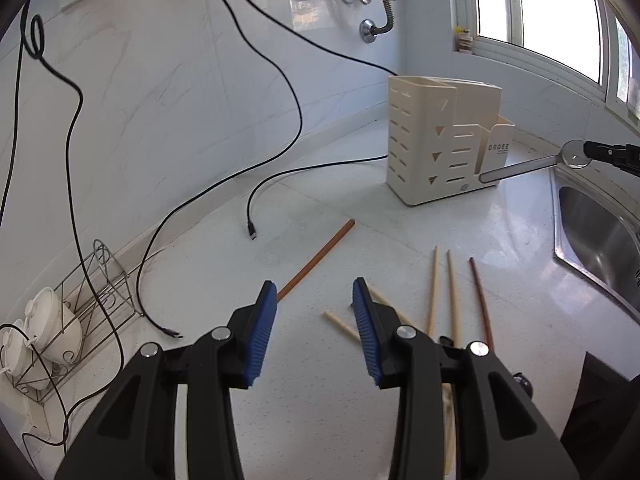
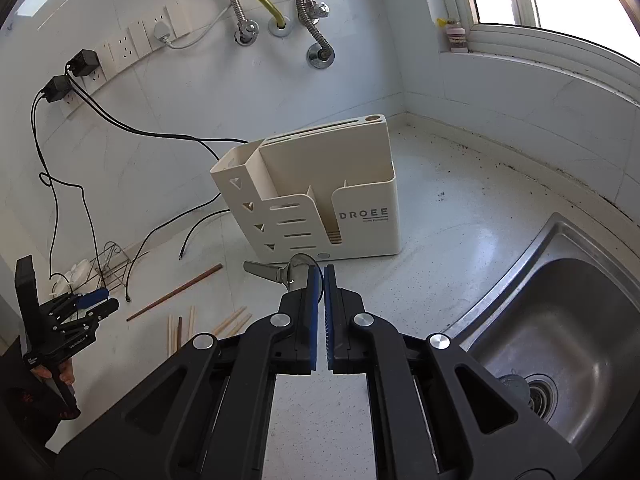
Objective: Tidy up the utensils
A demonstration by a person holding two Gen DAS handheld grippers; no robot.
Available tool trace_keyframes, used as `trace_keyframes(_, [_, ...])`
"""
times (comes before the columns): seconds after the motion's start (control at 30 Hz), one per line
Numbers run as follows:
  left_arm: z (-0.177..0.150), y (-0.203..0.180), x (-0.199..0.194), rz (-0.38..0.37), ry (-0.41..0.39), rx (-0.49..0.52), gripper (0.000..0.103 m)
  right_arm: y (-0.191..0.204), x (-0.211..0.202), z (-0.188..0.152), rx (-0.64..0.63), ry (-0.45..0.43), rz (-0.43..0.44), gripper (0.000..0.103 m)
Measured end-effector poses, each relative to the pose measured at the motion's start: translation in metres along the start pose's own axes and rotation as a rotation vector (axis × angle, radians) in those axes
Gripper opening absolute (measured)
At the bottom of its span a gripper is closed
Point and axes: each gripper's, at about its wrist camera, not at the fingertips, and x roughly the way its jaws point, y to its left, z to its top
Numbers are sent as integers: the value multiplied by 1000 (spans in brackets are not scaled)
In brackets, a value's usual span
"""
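A cream utensil holder [image 1: 444, 140] [image 2: 316, 204] stands on the white counter. My right gripper [image 2: 319, 276] is shut on a metal spoon [image 2: 280, 271] by its bowl, held in the air in front of the holder; the spoon [image 1: 528, 164] also shows in the left wrist view. My left gripper [image 1: 314, 292] is open and empty above the counter. Several chopsticks lie below it: a long brown one [image 1: 320, 258], pale ones [image 1: 432, 292] and a dark one [image 1: 480, 300]. They also show in the right wrist view [image 2: 176, 292].
A steel sink [image 2: 560, 340] [image 1: 600, 232] is at the right. Black cables [image 1: 272, 176] trail over the counter and wall. A wire rack with white bowls [image 1: 52, 332] stands at the left. Pipes and valves [image 2: 312, 20] hang on the tiled wall. A window is at the back right.
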Motion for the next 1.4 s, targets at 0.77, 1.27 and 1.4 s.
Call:
trace_keyframes(0.77, [-35,125,97,-50,149,57,37,39,19,-13,28,55,-30,3])
trace_keyframes(1.27, [-42,134,106,-182,241,57,24,38,22,-18,68,63,-23,3])
trace_keyframes(1.4, [-44,129,102,-208,269,84,24,39,21,-18,67,62,-13,3])
